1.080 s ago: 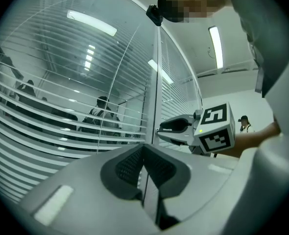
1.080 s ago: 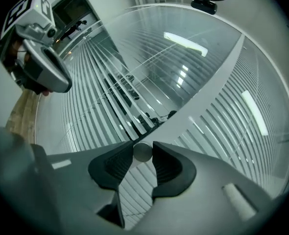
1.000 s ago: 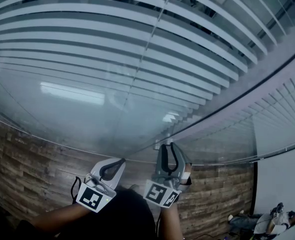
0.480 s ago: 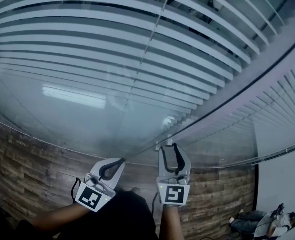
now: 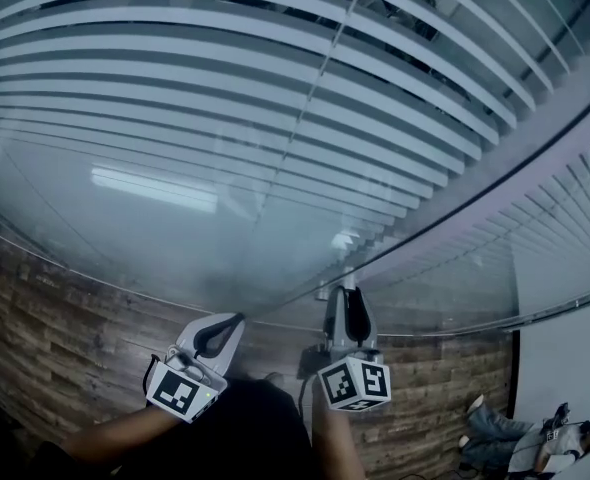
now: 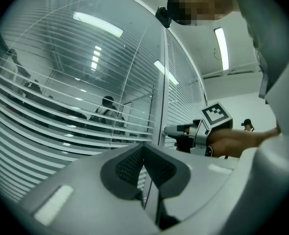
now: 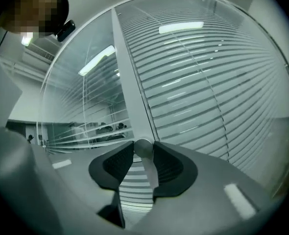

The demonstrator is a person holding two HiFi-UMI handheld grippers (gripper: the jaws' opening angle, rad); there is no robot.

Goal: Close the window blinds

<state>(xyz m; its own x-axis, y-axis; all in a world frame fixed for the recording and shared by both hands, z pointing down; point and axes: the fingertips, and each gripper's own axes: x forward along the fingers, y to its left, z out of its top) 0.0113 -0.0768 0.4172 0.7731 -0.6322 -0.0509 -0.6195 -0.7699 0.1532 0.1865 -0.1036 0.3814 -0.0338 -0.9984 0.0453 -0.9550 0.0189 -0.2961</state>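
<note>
**Window blinds (image 5: 275, 118) not shut yet: right claw closing on the tilt knob**

From my station I judge this job barely started. The slats behind the glass lie flat with dark gaps between them, and in the left gripper view I can see figures in the room beyond straight through those gaps. What does look done is the approach. The right gripper (image 7: 143, 151) sits at the foot of the pale frame post (image 7: 127, 72), where the tilt knob (image 7: 143, 147) sticks out. Its jaws are closing, and the knob's round end already fills the space between the two dark pads. I read that as a grip on the knob. What I think remains is the turning itself, until the slats overlap and the gaps disappear.

The left gripper (image 6: 144, 153) hangs just beside the right one, in front of the glass. Its jaws are pressed together with nothing between them, and it touches nothing that I can see.

My count:
- Two grippers.
- One tilt knob.
- One frame post.
- Two blinds, the big one ahead and a second blind (image 5: 565, 218) past the post on the right.
- The slats are too many to count.
</note>
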